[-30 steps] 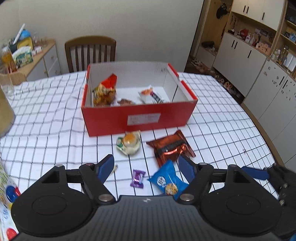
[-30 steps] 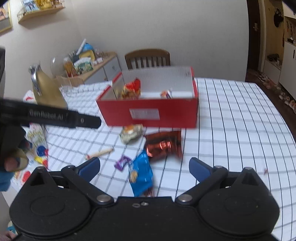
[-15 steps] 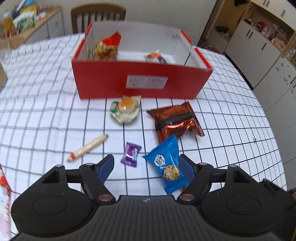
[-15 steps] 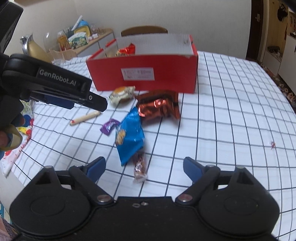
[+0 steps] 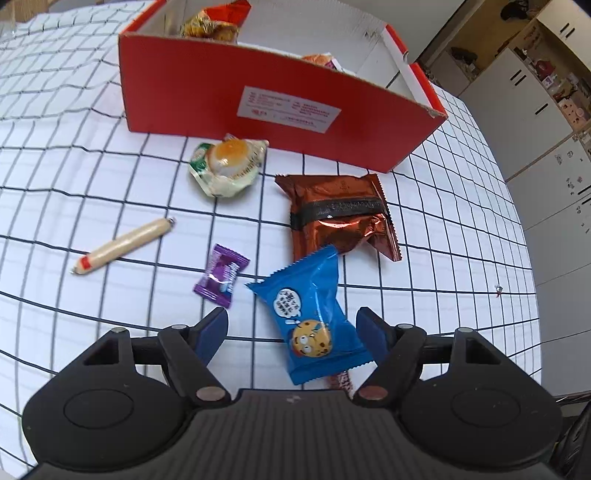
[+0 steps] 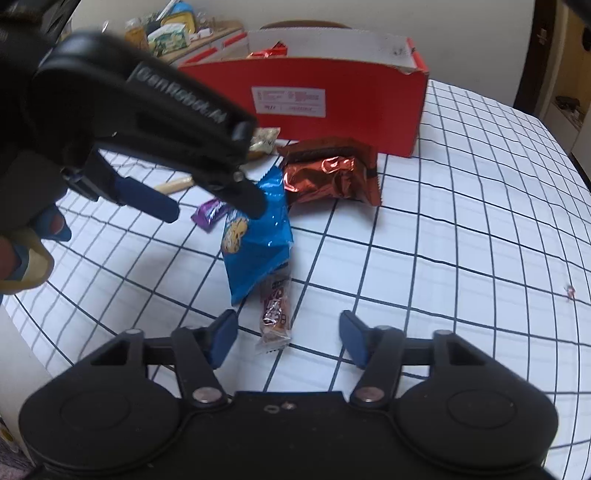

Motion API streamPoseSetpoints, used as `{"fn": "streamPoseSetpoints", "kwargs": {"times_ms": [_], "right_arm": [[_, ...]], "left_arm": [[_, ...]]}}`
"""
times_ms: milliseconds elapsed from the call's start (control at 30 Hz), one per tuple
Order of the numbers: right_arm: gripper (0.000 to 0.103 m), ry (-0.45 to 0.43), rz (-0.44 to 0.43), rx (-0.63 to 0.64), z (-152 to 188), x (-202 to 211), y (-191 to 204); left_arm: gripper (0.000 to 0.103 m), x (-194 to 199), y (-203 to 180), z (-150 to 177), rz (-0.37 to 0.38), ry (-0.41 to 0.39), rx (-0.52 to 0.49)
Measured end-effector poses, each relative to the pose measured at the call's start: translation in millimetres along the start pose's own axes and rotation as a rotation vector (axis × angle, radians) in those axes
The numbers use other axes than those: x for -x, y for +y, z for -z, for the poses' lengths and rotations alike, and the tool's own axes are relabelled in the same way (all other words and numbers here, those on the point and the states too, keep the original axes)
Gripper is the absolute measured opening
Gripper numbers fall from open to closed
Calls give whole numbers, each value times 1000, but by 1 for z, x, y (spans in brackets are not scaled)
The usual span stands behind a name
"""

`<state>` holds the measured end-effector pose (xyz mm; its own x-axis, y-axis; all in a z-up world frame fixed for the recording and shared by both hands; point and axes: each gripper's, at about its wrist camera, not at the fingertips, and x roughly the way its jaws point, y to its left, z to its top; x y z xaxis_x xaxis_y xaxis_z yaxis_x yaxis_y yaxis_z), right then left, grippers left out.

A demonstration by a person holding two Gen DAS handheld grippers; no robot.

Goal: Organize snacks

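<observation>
A red cardboard box point(image 5: 221, 96) with snacks inside stands on the checked tablecloth. In front of it lie an egg-print packet point(image 5: 227, 166), a brown foil packet point(image 5: 340, 214), a sausage stick point(image 5: 122, 245), a purple candy point(image 5: 221, 275) and a blue cookie packet point(image 5: 314, 317). My left gripper point(image 5: 291, 325) hangs open low over the blue packet, one finger on each side, pads not pressing. It also shows in the right wrist view, left gripper point(image 6: 214, 210). My right gripper point(image 6: 288, 326) straddles a small brown snack bar point(image 6: 275, 314); its jaws are closing and do not touch the bar.
A cluttered sideboard point(image 6: 173, 33) and a chair back point(image 6: 306, 25) stand behind the box. White cabinets point(image 5: 517, 110) line the right side. The table's edge point(image 6: 22, 325) runs close at the lower left. A gloved hand point(image 6: 26, 258) holds the left gripper.
Both grippers have come down toward the table. The left one now straddles the blue packet. The right one's jaws have narrowed around the small bar.
</observation>
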<state>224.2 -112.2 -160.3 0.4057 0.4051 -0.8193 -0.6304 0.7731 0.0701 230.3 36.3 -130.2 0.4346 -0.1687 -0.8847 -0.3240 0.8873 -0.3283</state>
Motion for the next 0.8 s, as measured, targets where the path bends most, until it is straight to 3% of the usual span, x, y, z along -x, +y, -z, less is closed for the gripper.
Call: {"fn": "streamPoseSetpoints", "kwargs": {"times_ms": [167,233,400,633,800], "right_arm": [[45,21,-8,40,-1,-10,4],[45,16,-7,50,-1,-13,6],[33,11,-2,57,-5,-15,6],[21,4,25,91,-6,-15,9],[16,0,35,94,-5,-14,10]], "left_arm": [[75,-10,-1,-2,34,29,31],[65,-13,0,-2,47,39,47],[59,-18,-1,-3,67,53,67],[31,-20,1,-4,73,63,82],[28,-17,-1,-2,65,48,57]]}}
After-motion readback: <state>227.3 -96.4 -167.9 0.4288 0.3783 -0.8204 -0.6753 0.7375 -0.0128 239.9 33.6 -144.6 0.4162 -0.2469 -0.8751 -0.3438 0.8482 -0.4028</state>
